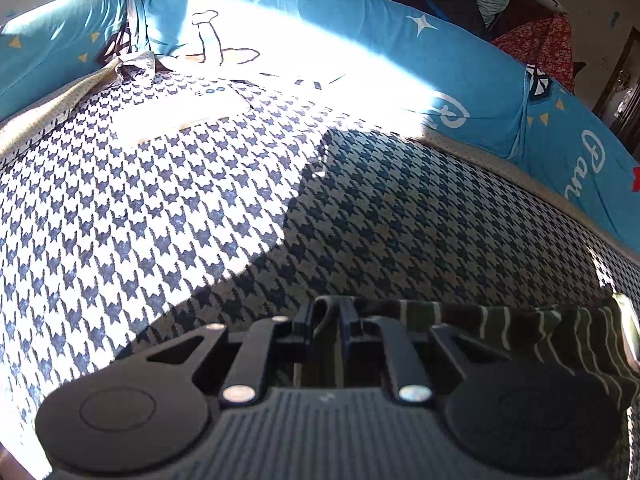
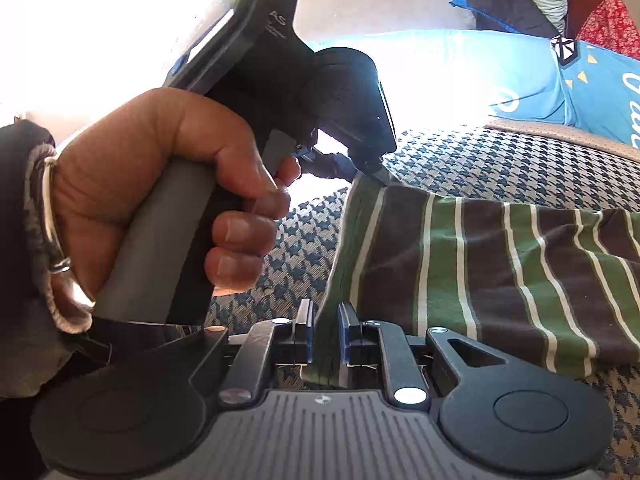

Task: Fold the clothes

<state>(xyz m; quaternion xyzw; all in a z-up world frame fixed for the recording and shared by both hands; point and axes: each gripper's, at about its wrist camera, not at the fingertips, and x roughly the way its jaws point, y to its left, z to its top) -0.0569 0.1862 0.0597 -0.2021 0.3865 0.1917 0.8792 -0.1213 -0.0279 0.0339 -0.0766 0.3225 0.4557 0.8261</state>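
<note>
Two hand-held grippers [image 1: 326, 320] [image 2: 326, 328], one striped garment [image 2: 500, 272], one houndstooth cover [image 1: 160, 220], one hand [image 2: 160, 184].

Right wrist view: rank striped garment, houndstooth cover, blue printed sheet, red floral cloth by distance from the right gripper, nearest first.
1. Striped garment: its edge sits between the fingers of the right gripper.
2. Houndstooth cover: under and beyond the garment.
3. Blue printed sheet: past the cover's far edge, right.
4. Red floral cloth: top right corner, behind the sheet.

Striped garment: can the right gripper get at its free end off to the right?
Probably yes. The right gripper already has the striped garment edge between its fingers, and the cloth lies unobstructed on the houndstooth cover to the right.
</note>
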